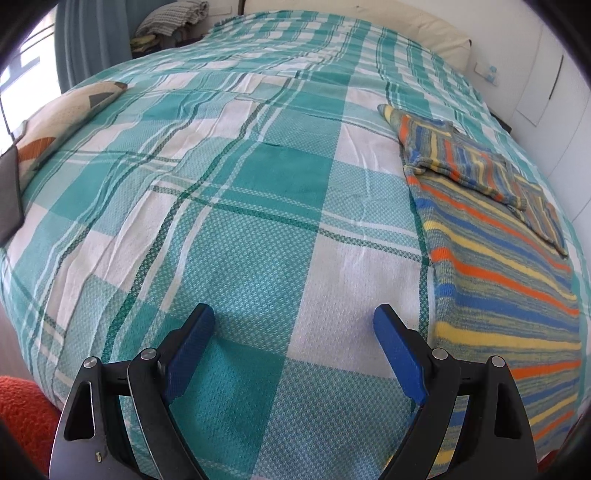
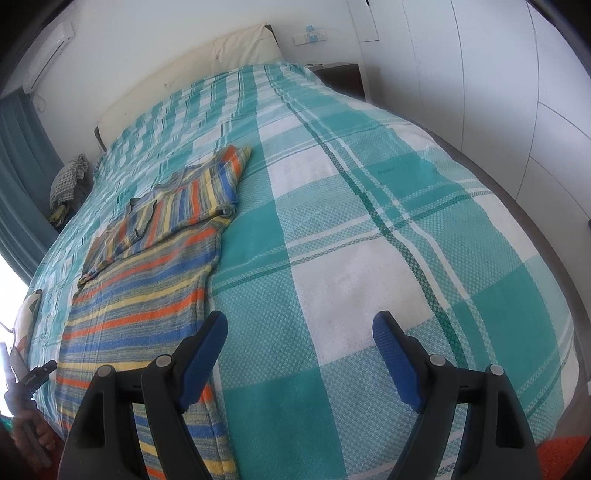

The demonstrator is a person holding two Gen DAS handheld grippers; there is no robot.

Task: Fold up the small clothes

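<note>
A striped knit garment in orange, blue, yellow and grey lies flat on the bed, with its sleeves folded across the upper part. In the left wrist view it lies to the right of my left gripper, which is open and empty above the bedspread. In the right wrist view the garment lies to the left. My right gripper is open and empty, with its left finger over the garment's right edge.
A teal and white plaid bedspread covers the bed. A patterned cushion lies at the left edge. A cream headboard, a dark nightstand and white wardrobe doors stand beyond. Folded laundry sits at the far corner.
</note>
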